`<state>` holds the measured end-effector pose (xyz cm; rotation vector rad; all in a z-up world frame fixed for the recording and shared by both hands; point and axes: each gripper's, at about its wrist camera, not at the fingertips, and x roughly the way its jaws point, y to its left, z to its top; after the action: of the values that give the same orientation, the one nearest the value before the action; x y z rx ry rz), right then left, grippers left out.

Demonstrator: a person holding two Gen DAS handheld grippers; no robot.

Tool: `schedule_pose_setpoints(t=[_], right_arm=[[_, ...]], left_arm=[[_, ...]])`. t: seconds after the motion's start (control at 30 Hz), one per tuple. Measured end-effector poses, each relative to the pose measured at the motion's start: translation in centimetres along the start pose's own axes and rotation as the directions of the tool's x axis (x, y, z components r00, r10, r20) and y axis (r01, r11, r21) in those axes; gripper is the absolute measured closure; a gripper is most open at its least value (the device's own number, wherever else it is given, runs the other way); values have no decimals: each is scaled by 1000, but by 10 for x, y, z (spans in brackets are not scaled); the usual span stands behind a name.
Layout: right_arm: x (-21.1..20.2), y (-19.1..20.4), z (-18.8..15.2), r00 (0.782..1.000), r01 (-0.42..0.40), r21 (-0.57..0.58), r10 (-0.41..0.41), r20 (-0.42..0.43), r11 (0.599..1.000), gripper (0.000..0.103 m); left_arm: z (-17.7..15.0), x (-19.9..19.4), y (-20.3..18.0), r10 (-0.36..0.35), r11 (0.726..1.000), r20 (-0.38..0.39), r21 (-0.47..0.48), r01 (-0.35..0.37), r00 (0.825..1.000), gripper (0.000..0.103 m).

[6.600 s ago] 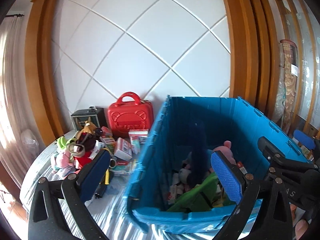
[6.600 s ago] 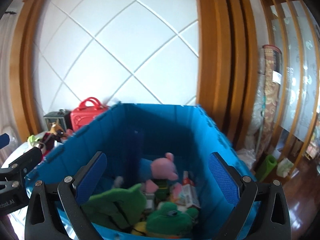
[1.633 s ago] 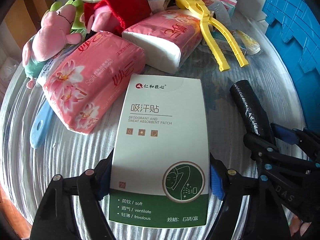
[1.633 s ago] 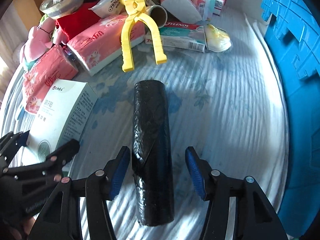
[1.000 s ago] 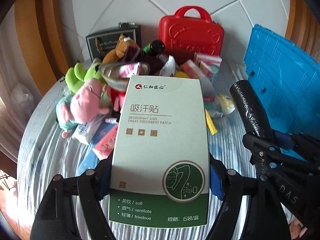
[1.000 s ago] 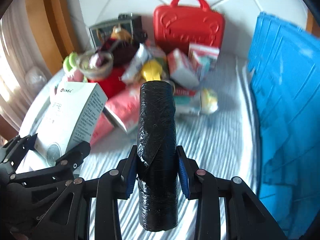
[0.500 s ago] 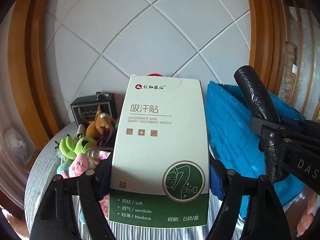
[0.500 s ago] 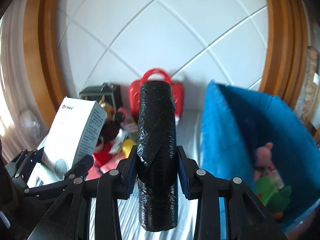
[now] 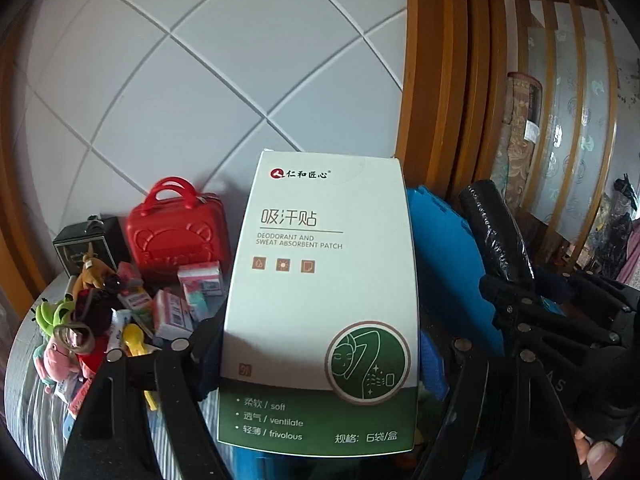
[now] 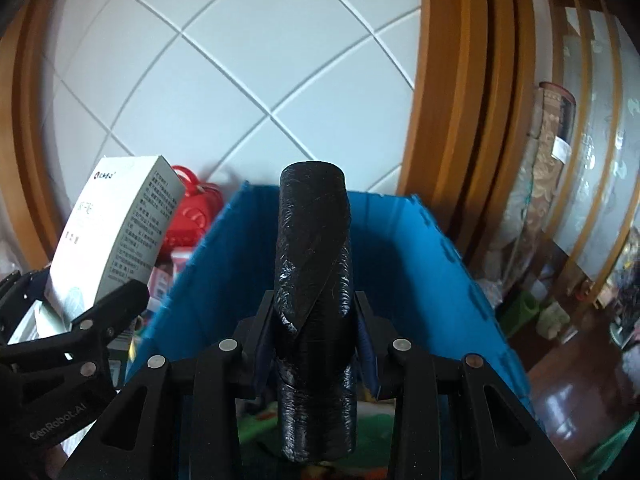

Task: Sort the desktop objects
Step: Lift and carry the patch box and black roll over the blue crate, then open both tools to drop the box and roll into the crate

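My left gripper (image 9: 320,344) is shut on a white and green box of sweat patches (image 9: 320,300) and holds it up in the air; the box also shows at the left of the right wrist view (image 10: 116,240). My right gripper (image 10: 314,320) is shut on a black roll of plastic bags (image 10: 314,280), held over the open blue crate (image 10: 432,240). The roll also shows in the left wrist view (image 9: 496,236), right of the box. The crate (image 9: 444,264) lies mostly hidden behind the box there.
A pile of loose things lies on the striped table (image 9: 28,412) at the left: a red toy suitcase (image 9: 176,232), a black box (image 9: 84,248), plush toys (image 9: 56,352), small cartons (image 9: 200,280). Green plush (image 10: 384,416) lies in the crate. A tiled wall stands behind.
Both grippers have swung right with their loads. The right gripper with the black roll is now over the crate's opening, and the left gripper with the box is closer to the crate.
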<state>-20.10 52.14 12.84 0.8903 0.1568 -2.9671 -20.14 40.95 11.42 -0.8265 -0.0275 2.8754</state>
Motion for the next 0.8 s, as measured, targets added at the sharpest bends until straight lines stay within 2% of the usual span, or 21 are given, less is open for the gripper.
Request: schedule_pose_setpoints(t=[0.17,0.37,0.67,0.8], right_arm=[[41,-61,-26,991,-14,-8,13,-132,1000,68],[60,-93,-54,970,-75,0,73,-232,997,68],[73,-113,-71,951,-94,-4,89,-295,996,67],[69,-117,-73,960,-73,-21,64,-272,997,67]], left_arm=[[-14,43,-56,28,1000,-135,9,-27,990,27],[-31,65,-87,29,1000,-227,-2,-31,973,27],[-41,73,-103,50,999,-254,12,-48,966,27],[-44,75,-104,61,998,-259,16,-59,964,27]])
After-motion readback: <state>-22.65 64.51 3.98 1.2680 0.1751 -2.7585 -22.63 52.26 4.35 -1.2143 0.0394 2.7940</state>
